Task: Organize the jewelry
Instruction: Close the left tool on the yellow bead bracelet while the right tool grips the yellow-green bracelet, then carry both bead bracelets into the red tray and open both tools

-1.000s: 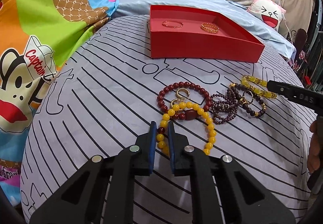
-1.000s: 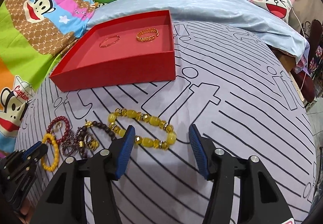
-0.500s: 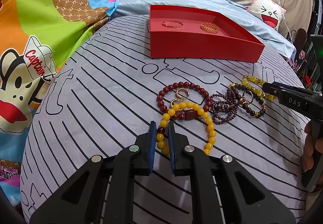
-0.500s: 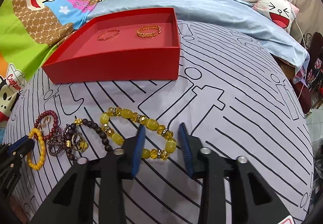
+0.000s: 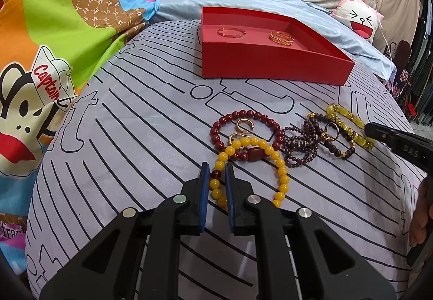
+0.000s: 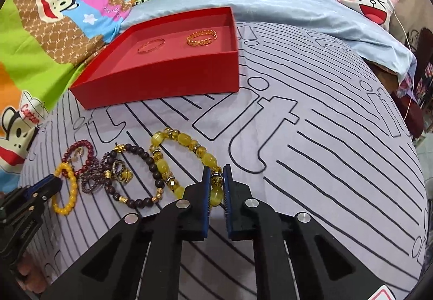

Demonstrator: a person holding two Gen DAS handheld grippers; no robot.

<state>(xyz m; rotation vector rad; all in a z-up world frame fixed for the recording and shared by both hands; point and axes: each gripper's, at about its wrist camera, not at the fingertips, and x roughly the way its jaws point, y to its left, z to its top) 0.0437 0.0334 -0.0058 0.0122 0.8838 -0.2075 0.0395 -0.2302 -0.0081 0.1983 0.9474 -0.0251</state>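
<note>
Right wrist view shows the open red rectangular cardboard tray [image 6: 167, 83] lying ahead and to the left of the right gripper [image 6: 216, 178], on the grey line-printed bedsheet [image 6: 324, 153]. Inside the tray rest two pieces, apart from one another: a thin rose-gold bangle [image 6: 151, 45] on the left and a woven gold bangle [image 6: 201, 38] on the right.

The right gripper is pinching the near end of the chunky translucent-yellow bead bracelet [image 6: 173, 153], its blue pads pressed against the beads. That bracelet lies as a long oval on the sheet, its long axis running from the gripper away and to the left, towards the tray. Just left of it lie the dark brown bead bracelet with gold spacers [image 6: 140, 178] and a tangle of small purple beads [image 6: 93, 175].

From the left wrist view, the left gripper [image 5: 217, 172] is nearly pressed together around the near-left arc of the opaque yellow round-bead bracelet [image 5: 281, 172], which lies flat on the bed, looping ahead and to the right. Beyond it lies the dark red bead bracelet [image 5: 243, 117], ringing gold hoop earrings [image 5: 243, 128].
</note>
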